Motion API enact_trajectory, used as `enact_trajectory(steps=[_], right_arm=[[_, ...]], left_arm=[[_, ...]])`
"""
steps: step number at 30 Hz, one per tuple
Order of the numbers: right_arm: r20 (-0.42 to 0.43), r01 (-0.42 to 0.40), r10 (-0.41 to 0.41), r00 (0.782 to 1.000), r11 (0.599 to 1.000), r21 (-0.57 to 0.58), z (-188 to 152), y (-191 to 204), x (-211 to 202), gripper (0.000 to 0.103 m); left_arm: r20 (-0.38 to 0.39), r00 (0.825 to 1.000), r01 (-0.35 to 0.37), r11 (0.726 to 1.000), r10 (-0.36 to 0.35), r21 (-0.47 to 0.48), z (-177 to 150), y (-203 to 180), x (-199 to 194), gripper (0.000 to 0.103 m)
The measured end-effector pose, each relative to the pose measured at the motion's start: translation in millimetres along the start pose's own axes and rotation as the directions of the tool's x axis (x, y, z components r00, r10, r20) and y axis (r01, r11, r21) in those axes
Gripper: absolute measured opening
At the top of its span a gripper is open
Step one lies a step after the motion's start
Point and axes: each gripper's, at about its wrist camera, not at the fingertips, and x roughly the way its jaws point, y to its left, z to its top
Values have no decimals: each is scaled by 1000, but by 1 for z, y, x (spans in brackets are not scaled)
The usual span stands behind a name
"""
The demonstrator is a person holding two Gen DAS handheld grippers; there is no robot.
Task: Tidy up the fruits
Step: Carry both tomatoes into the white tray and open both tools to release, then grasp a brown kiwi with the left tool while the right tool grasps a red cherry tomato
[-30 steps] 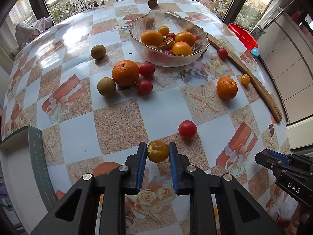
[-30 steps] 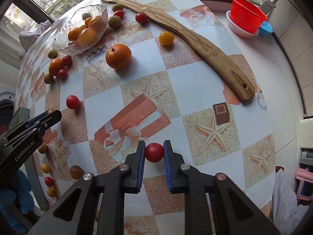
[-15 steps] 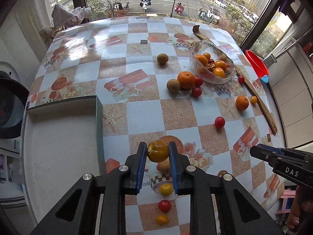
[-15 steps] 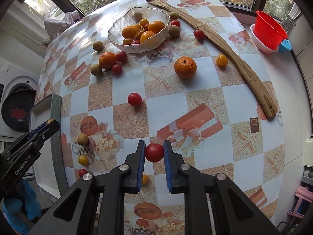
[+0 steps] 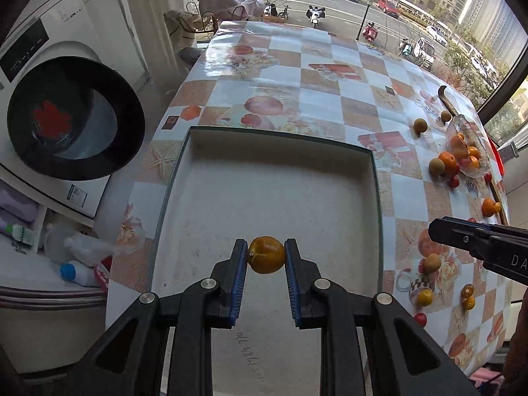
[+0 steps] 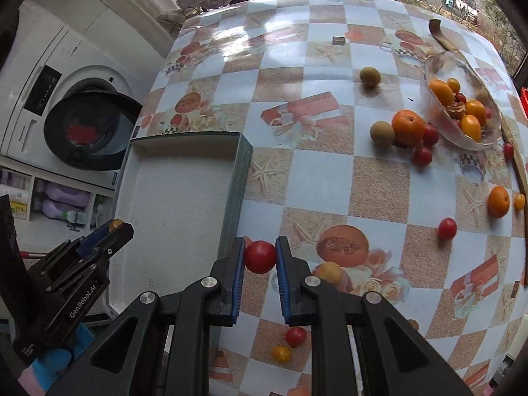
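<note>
In the left wrist view we see a small round yellow-orange tomato (image 5: 266,254), with a dimpled stem end facing the camera, clamped between the blue-padded jaws of the left gripper (image 5: 266,259). It is held above the pale floor of a large shallow white tray with a grey-green rim (image 5: 376,178). The right wrist view shows only a sliver of that fruit at the tip of the left gripper (image 6: 110,231), seen from the side over the same tray (image 6: 242,165).

In the right wrist view we see a glossy round red cherry tomato (image 6: 260,256) clamped between the jaws of the right gripper (image 6: 260,260), held above the checked tablecloth (image 6: 316,171) just beside the tray's right rim. The left wrist view does not show this tomato; there we see only the black body of the right gripper (image 5: 475,241) entering from the right edge.

Both views show the clear glass bowl (image 6: 439,122) holding oranges and small fruits at the far right of the table. Just beside it lie a large orange (image 6: 408,127), a brown-green round fruit (image 6: 382,134) touching that orange, and two red tomatoes. A long curved wooden strip (image 6: 440,38) runs behind the bowl. Loose red and yellow tomatoes lie on the cloth below the right gripper.

A white front-loading washing machine with a dark round door (image 5: 71,118) stands left of the table in both views.
</note>
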Motion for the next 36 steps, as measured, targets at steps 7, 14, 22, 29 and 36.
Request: enact_trajectory(steps=[7, 14, 22, 29, 36], right_arm=[[-39, -11, 8, 999, 997, -71, 27, 44, 59, 20], [-52, 8, -12, 999, 997, -82, 38, 47, 96, 21], [-47, -25, 20, 999, 993, -112, 38, 55, 98, 63], [39, -59, 61, 997, 997, -53, 40, 45, 62, 81], [109, -16, 4, 994, 993, 116, 14, -18, 15, 82]], left_arm=[[-17, 999, -28, 999, 28, -16, 8, 22, 42, 24], [-40, 997, -68, 998, 68, -4, 3, 29, 64, 26], [-6, 992, -128, 989, 128, 72, -4, 22, 61, 89], [-17, 992, -119, 988, 121, 96, -7, 14, 54, 89], [4, 996, -84, 978, 85, 191, -3, -31, 31, 89]])
